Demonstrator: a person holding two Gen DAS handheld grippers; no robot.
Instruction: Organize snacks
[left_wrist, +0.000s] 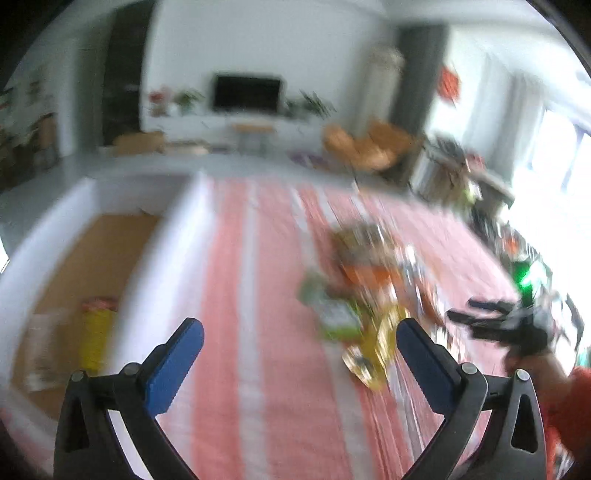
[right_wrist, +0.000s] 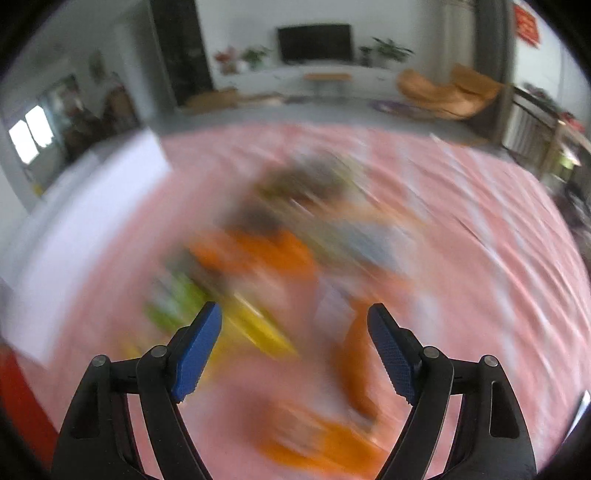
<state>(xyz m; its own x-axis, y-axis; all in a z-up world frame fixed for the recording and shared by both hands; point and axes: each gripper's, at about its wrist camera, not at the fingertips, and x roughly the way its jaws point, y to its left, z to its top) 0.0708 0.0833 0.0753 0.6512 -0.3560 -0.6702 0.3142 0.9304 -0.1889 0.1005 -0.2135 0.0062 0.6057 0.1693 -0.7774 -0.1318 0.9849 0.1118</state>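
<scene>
Pink striped cloth (left_wrist: 266, 332) carries the snack pile (right_wrist: 280, 258) beside the box (left_wrist: 177, 236); both grippers, left (left_wrist: 300, 341) and right (right_wrist: 295, 332), gape empty, so settle on one packet before closing.

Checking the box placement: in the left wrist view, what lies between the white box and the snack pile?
Only bare pink striped cloth separates the white box from the snack pile. The left wrist view shows this, though blurred.

Matt striped cloth tablecloth (left_wrist: 266, 332)
</scene>
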